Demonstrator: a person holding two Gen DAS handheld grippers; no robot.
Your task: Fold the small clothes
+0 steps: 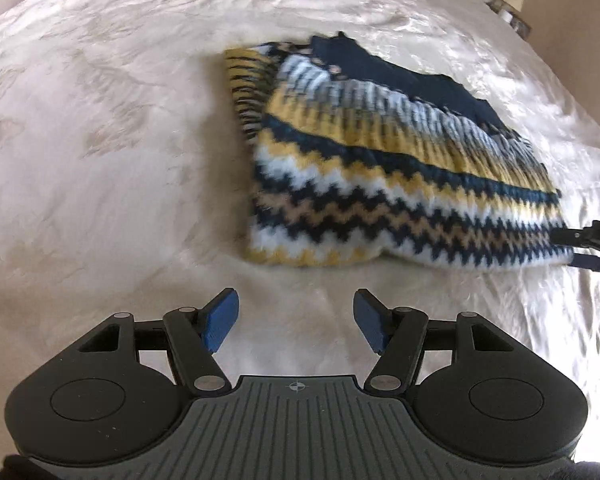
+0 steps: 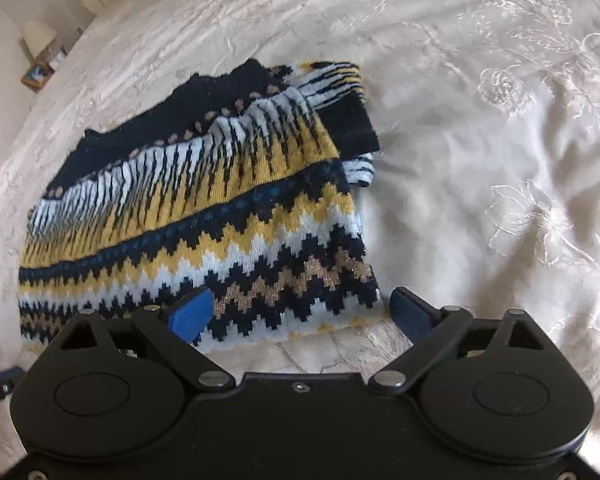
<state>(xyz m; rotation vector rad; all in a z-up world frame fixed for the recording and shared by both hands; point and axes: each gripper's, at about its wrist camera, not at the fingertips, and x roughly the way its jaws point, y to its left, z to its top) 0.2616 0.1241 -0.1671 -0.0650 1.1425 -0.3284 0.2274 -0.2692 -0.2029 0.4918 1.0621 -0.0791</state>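
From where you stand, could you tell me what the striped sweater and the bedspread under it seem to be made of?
The sweater looks like a soft knit, probably wool or acrylic yarn: ribbed stitches, stepped zigzag bands, fuzzy matte edges. The bedspread looks like a glossy satin-type fabric: sheen on the wrinkles and raised embroidered flowers.

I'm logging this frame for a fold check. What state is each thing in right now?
sweater: folded, lying flat on the bedspread, sleeve end sticking out on one side.
bedspread: spread out, wrinkled.
left gripper: open, empty, short of the sweater.
right gripper: open, at the sweater's near hem, gripping nothing.
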